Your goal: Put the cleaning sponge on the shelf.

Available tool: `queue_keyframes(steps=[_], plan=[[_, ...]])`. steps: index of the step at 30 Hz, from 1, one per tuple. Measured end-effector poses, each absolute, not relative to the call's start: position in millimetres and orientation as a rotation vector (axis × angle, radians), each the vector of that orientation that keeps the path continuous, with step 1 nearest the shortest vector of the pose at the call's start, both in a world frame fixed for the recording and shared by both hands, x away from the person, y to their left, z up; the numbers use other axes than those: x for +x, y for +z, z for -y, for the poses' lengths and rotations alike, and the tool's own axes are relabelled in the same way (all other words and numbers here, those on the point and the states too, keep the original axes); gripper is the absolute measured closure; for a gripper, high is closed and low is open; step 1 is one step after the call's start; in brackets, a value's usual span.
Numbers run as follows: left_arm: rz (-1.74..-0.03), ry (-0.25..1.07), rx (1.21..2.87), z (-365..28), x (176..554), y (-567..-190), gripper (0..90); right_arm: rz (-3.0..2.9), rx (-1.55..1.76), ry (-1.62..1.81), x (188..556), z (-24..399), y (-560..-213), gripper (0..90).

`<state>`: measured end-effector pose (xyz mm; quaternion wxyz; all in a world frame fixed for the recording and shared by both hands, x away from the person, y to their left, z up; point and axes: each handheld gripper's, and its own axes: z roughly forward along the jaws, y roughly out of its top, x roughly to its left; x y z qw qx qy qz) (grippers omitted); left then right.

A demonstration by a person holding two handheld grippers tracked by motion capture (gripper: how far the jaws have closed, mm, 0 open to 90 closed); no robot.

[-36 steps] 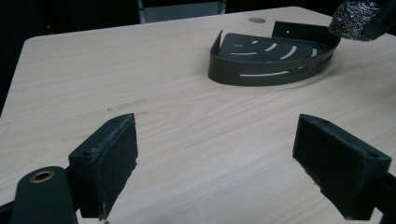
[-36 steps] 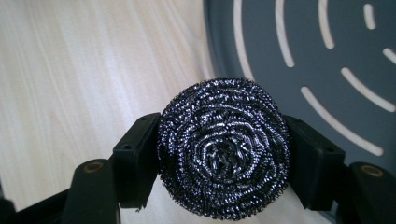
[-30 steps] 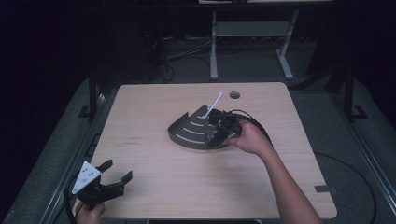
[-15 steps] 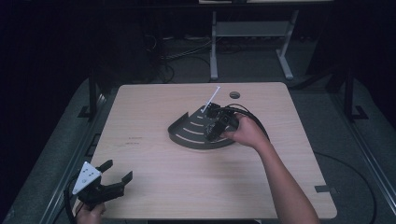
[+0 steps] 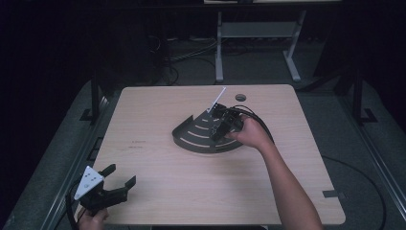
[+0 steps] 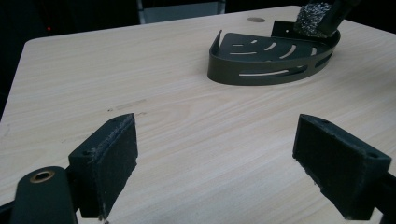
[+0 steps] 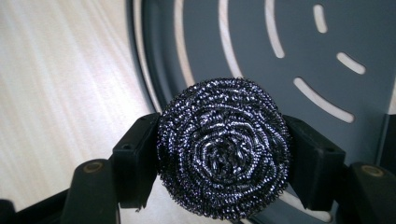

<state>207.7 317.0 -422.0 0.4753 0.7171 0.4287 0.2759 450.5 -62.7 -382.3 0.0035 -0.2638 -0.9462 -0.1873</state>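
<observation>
A dark, quarter-round slotted tray (image 5: 191,142) lies on the wooden table, right of centre. My right gripper (image 5: 219,128) hangs over the tray's right part, shut on a round steel-wool scourer (image 7: 223,147). Its jaws press the scourer from both sides above the tray floor (image 7: 299,51), near the curved rim. In the left gripper view the scourer (image 6: 314,18) hovers over the tray's (image 6: 261,70) far right end. My left gripper (image 5: 118,177) rests open at the table's near left corner, with bare wood between its pads (image 6: 112,156).
A thin white stick (image 5: 218,100) slants up beside the right gripper at the tray's far side. A small round hole (image 5: 240,97) sits near the table's far edge. A black cable loops right of the tray. Metal stand legs stand behind the table.
My right gripper has shifted a little to the left over the tray, still holding the scourer. The left gripper has stayed where it was.
</observation>
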Motion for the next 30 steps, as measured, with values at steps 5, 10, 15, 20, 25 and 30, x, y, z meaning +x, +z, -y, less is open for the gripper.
queue_keyframes(steps=[5,10,15,20,25,30], plan=[[-1.058,0.677,1.748,-319,208,-422,13.2,2.969,-0.864,-0.574,455,62,-388,32.5],[-1.057,0.679,1.742,-321,207,-421,13.2,2.964,-0.899,-0.569,460,60,-394,32.6],[-1.063,0.678,1.741,-321,207,-422,13.2,2.956,-0.918,-0.562,465,56,-400,32.3],[-1.062,0.680,1.740,-322,207,-422,13.2,2.943,-0.947,-0.563,469,53,-408,32.2],[-1.059,0.677,1.739,-323,207,-422,13.2,2.947,-0.962,-0.556,471,50,-412,32.2],[-1.060,0.677,1.741,-321,207,-422,13.2,2.948,-0.977,-0.528,474,50,-418,32.2]])
